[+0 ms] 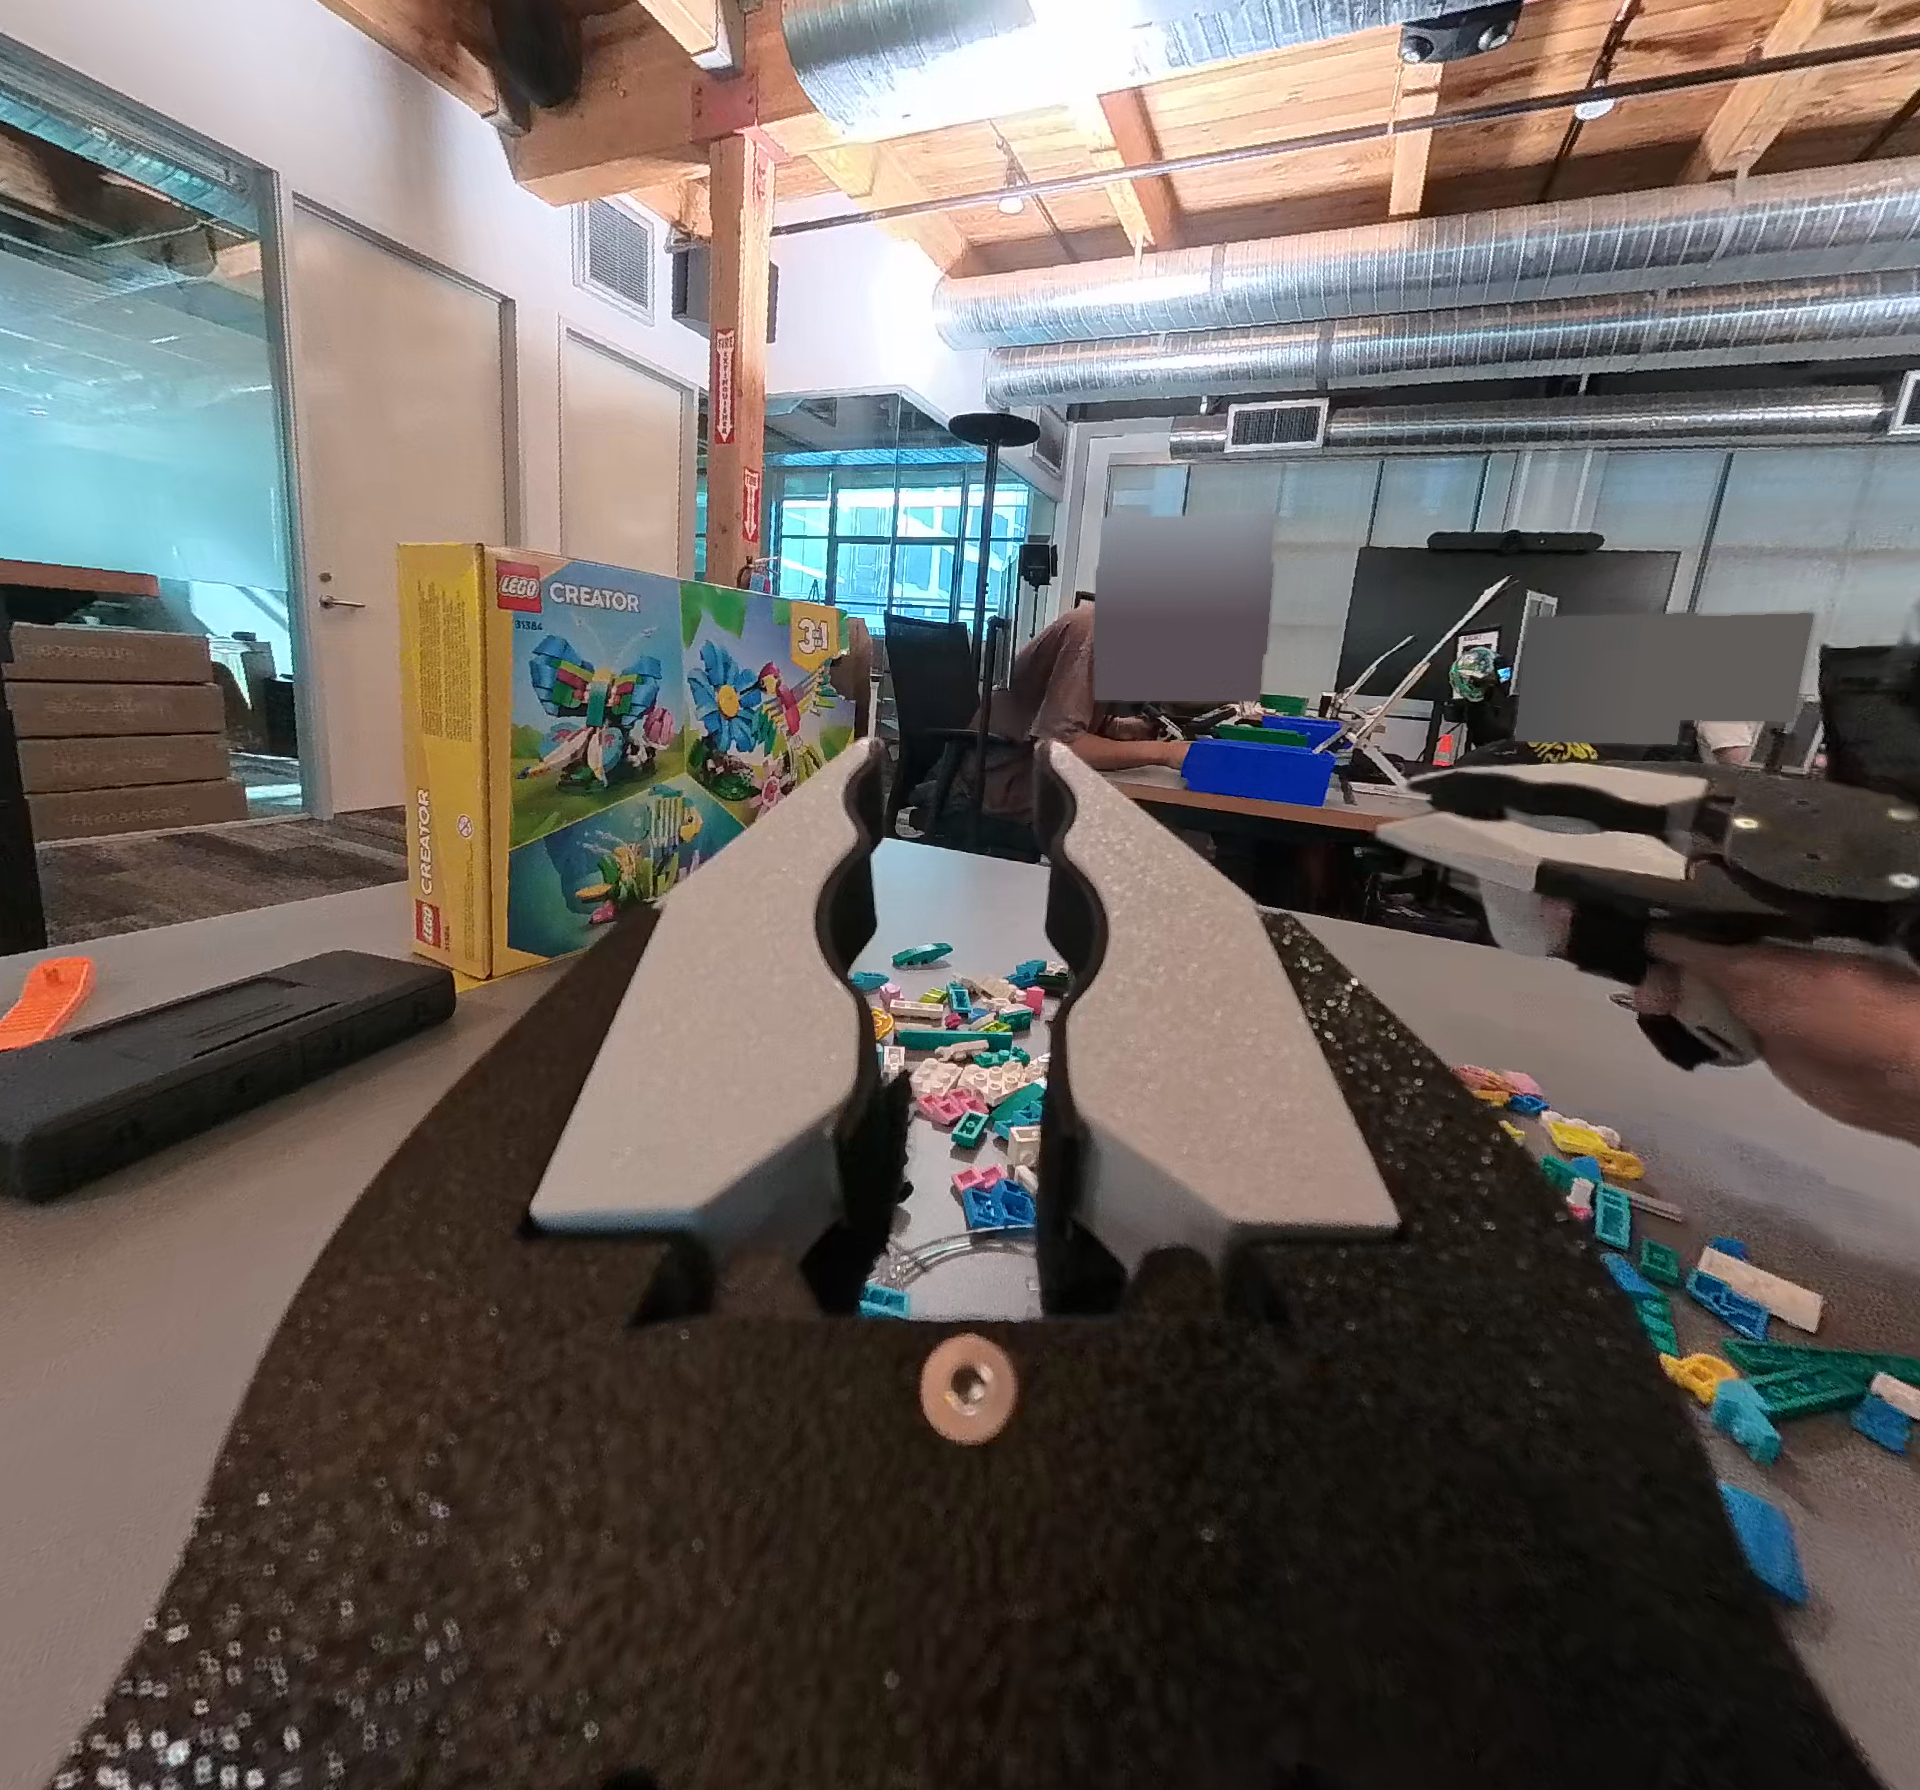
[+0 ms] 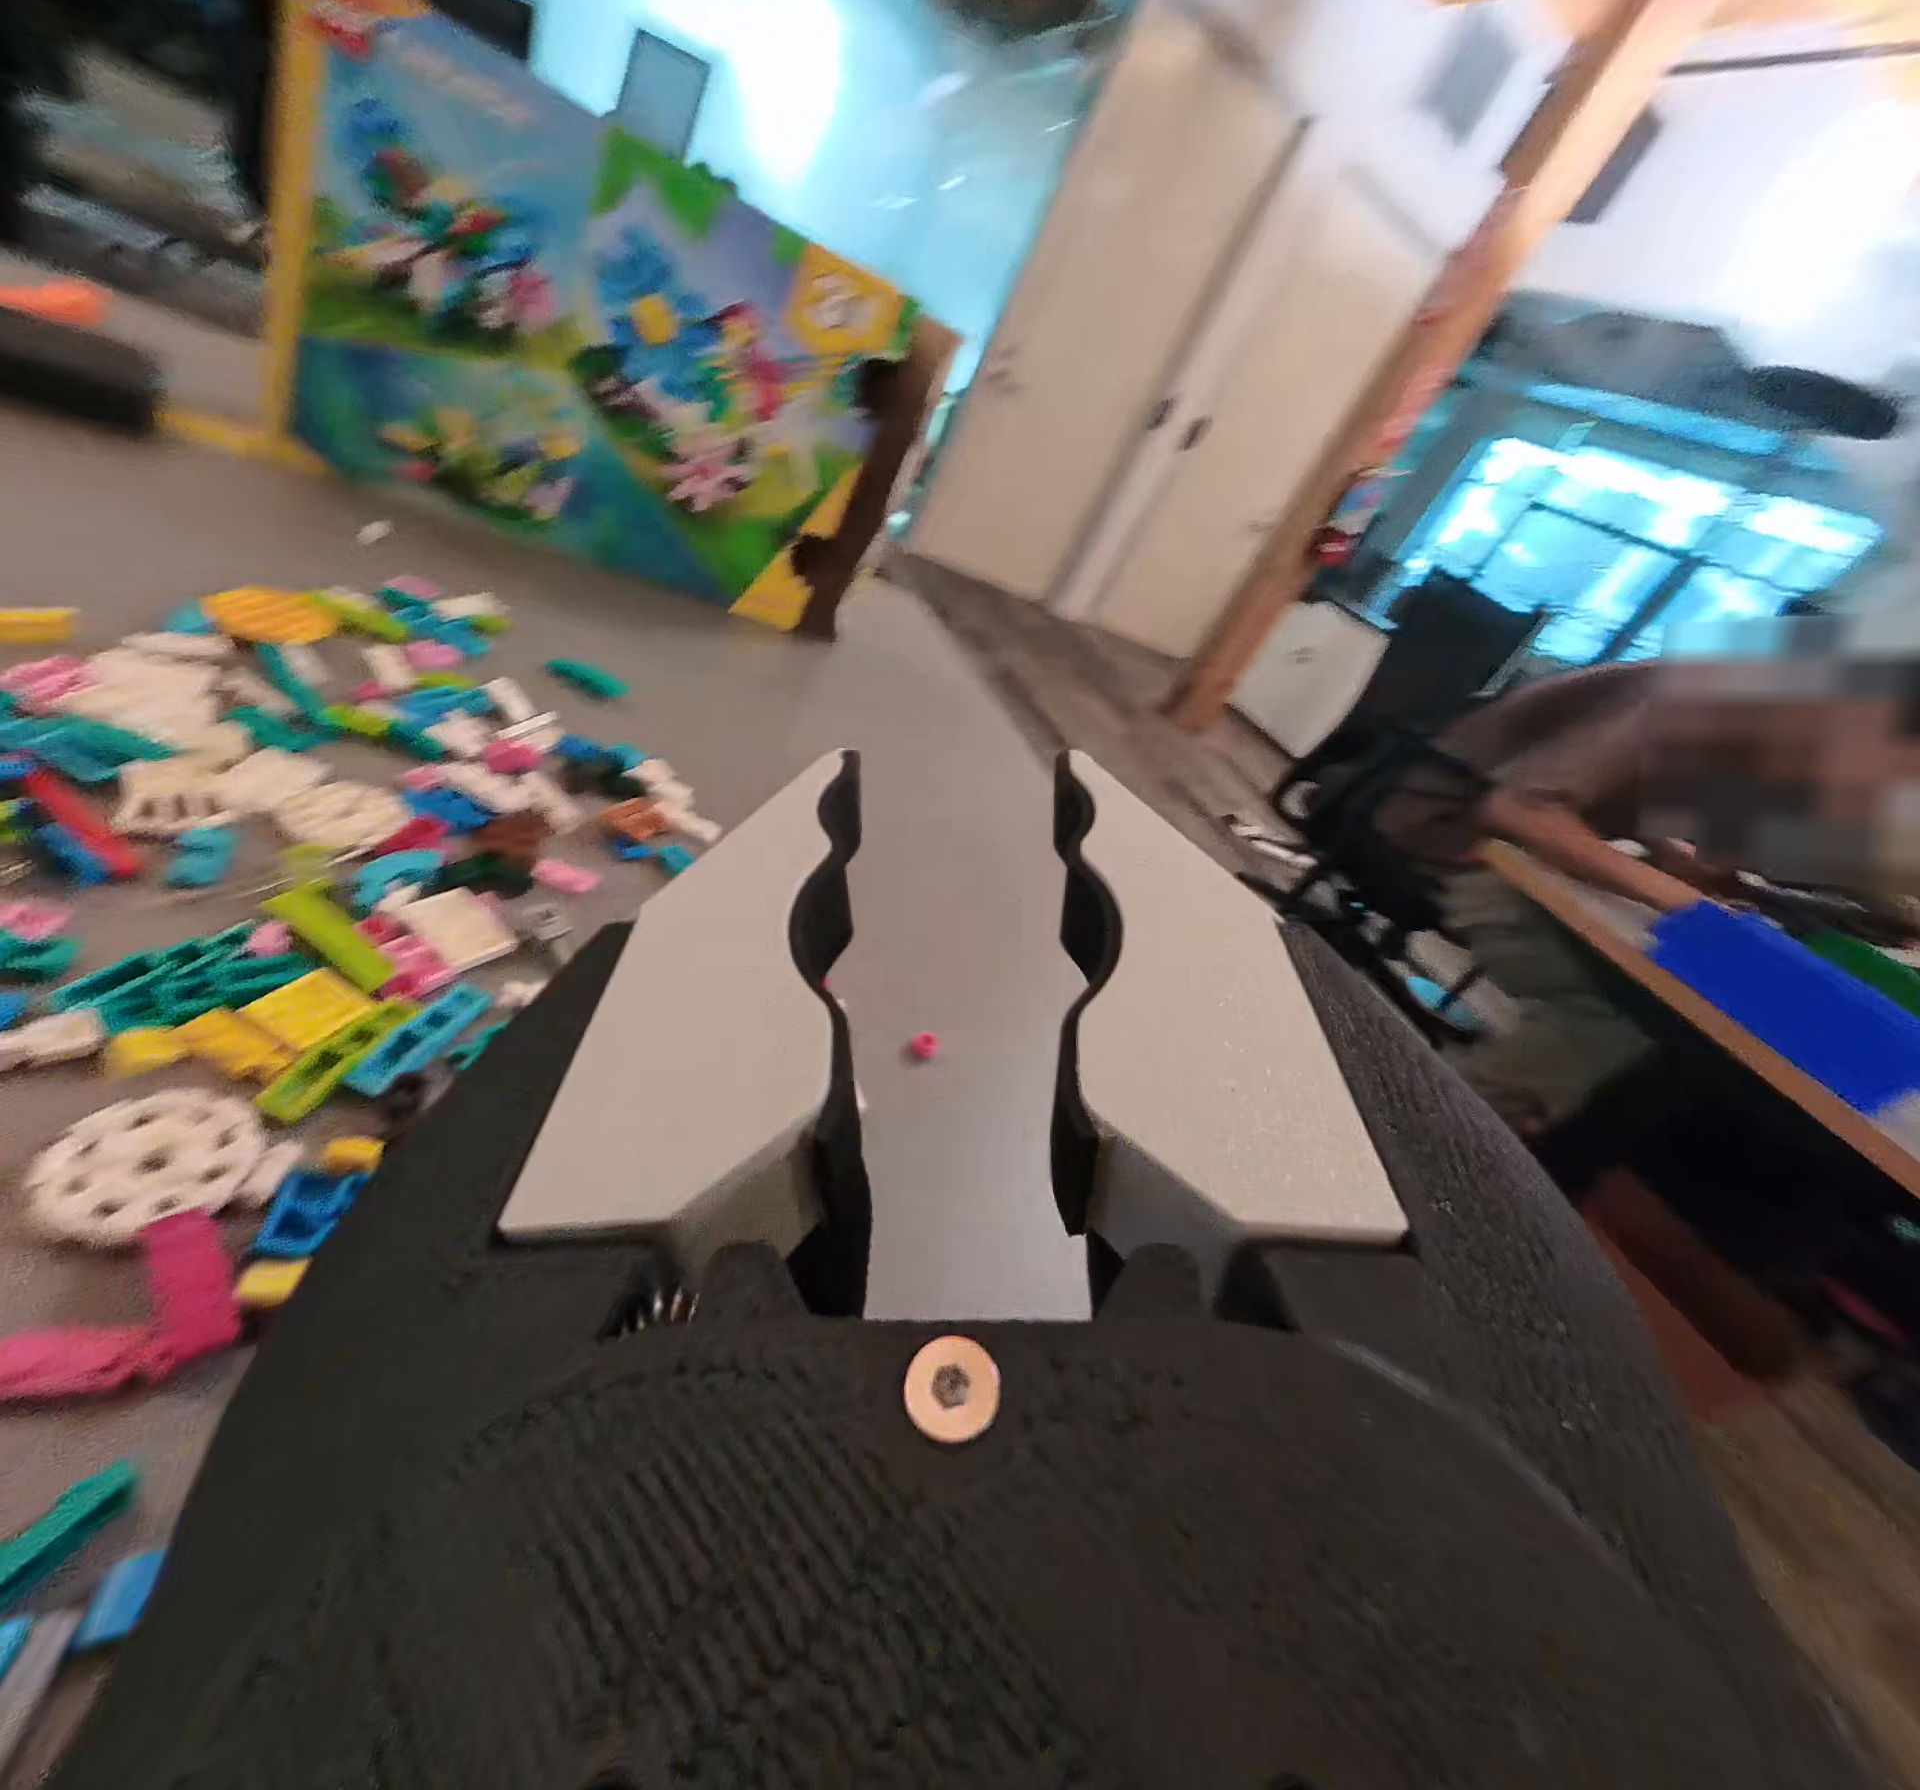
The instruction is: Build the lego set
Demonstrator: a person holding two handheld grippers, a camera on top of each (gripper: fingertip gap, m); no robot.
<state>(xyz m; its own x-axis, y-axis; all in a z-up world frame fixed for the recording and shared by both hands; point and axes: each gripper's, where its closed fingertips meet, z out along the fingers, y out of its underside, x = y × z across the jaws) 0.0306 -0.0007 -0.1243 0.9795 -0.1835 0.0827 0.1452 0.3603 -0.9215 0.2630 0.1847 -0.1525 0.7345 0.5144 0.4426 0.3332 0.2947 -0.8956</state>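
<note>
both claws empty, nothing assembled yet as far as these views show. looks like the piece-picking stage.

left claw (image 1: pixel 961 774): jaws parted by a moderate gap, holding nothing. it sits above the loose lego pieces (image 1: pixel 971 1044), which show through the gap at frame centre; more pieces trail off to the lower right. lego box (image 1: pixel 634 753) stands upright at centre left on the grey worktop (image 1: pixel 208 1345). a black case (image 1: pixel 208 1065) and an orange brick separator (image 1: pixel 47 997) lie at the left edge.

right claw (image 2: pixel 958 764): also open to a similar gap, empty. in its view the pile (image 2: pixel 260 857) fills the left half of the frame, and the claw points past it along bare worktop. a lone small pink stud (image 2: pixel 921 1045) sits between the fingers, low centre. the white round plate (image 2: pixel 145 1164) is lower left. the right view is motion-blurred, so small part shapes there are probably not reliable.

in the left view the right claw shows at the right edge, raised off the worktop, well apart from the pile.

doing the pick well:
- choose an isolated piece at the pile edge, not one buried (neighbours will get dragged)
- come down steeply, fingers straddling the short sides
- close on the flat faces, not the studs
- let the right claw settle first; the blur suggests it is swinging
- use the other claw to brace the mating part when pressing
</note>
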